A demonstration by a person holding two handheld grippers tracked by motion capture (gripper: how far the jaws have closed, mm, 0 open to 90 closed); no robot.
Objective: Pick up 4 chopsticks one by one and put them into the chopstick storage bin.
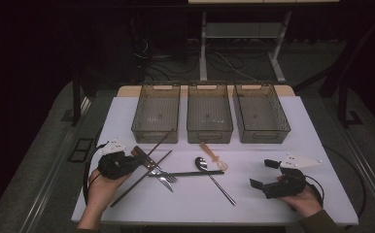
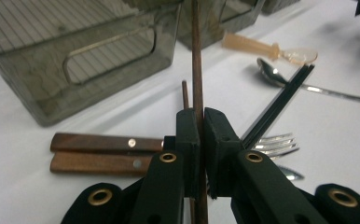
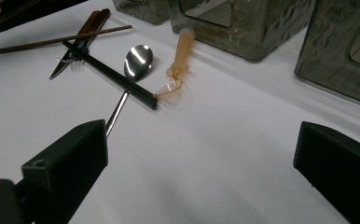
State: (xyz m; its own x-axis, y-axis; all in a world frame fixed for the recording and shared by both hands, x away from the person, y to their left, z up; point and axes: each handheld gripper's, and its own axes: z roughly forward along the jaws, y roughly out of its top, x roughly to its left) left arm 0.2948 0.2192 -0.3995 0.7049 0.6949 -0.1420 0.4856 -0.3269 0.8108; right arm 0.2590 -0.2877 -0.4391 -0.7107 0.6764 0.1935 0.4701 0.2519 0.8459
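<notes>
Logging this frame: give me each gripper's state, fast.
Left gripper: shut on a brown chopstick.
Right gripper: open, holding nothing.

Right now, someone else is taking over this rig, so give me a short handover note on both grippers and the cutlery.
Left gripper: shut on one brown chopstick, near the left bin.
Right gripper: open, holding nothing, at the table's right.
On the table: second brown chopstick, black chopsticks, fork, knife, metal spoon, amber plastic spoon.
Done: nothing seen in the three bins.
Left: probably bin the held chopstick, then sort the rest.
</notes>
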